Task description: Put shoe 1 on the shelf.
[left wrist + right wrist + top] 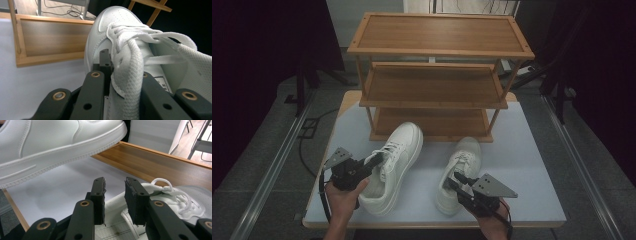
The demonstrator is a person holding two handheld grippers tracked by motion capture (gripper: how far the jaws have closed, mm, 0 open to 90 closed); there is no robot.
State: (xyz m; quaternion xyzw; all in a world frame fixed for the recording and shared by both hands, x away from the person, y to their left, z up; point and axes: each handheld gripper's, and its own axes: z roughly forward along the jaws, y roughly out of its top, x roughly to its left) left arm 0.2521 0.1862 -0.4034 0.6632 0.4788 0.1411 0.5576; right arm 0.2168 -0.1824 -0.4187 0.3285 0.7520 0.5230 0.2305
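Two white sneakers are on the white table (527,165) in front of a wooden shoe rack (437,50). My left gripper (374,161) is shut on the left sneaker (397,155) at its laced upper edge; in the left gripper view the jaws (123,71) pinch the white fabric of this sneaker (117,22). It is tilted, and in the right gripper view its sole (50,140) hangs above the table. My right gripper (457,179) is open just over the heel opening of the right sneaker (464,160), with nothing between its fingers (115,187). That sneaker (180,197) lies flat.
The rack has three shelves, and its bottom shelf (155,165) lies just behind the sneakers. Dark curtains stand at both sides. Metal rails run along the grey floor (272,165) left and right of the table.
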